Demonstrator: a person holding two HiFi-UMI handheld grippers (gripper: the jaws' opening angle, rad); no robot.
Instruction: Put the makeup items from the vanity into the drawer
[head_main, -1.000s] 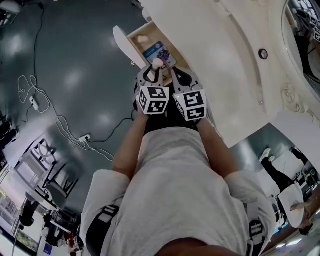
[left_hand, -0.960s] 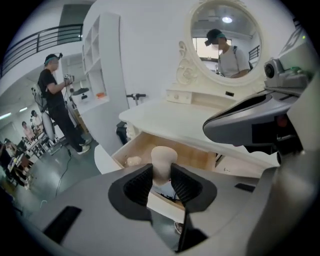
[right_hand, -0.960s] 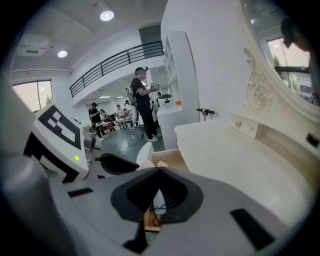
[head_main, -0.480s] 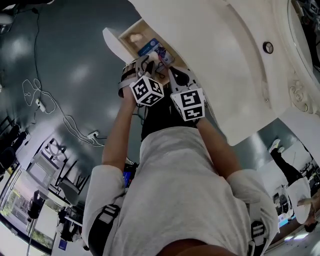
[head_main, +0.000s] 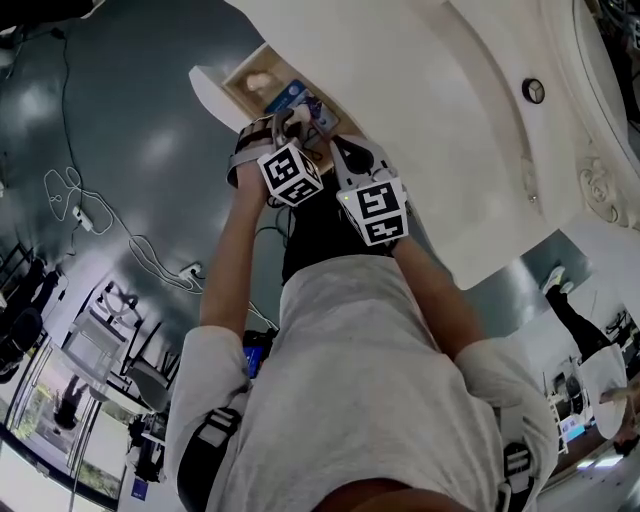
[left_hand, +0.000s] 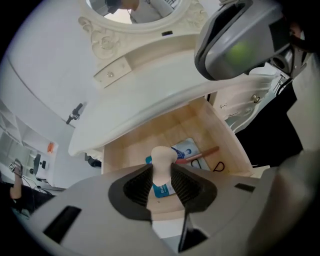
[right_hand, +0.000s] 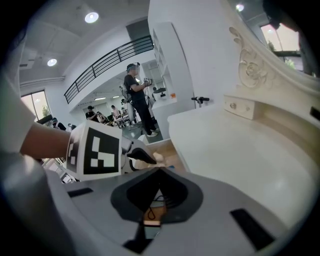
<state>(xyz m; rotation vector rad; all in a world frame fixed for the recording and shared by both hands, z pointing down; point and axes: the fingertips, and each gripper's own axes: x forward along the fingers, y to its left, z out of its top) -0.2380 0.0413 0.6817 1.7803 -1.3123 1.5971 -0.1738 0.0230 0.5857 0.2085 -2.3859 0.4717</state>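
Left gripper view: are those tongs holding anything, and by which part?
The left tongs grip a cream makeup sponge by its narrower stem; the rounded head sticks out.

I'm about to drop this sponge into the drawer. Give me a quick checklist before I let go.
1. Grip: ok. The left hand-held gripper pinches the beige sponge at its narrow part, a pad on each side.
2. Drawer open: ok.
3. Sponge over the drawer: ok, it is seen against the drawer floor. Its height above the floor: cannot tell.
4. Landing spot: ok. The blue packet, the pencil and the black loop lie right of the sponge, and the wood on its left is bare.
5. Right hand-held gripper: ok, shut and holding nothing.
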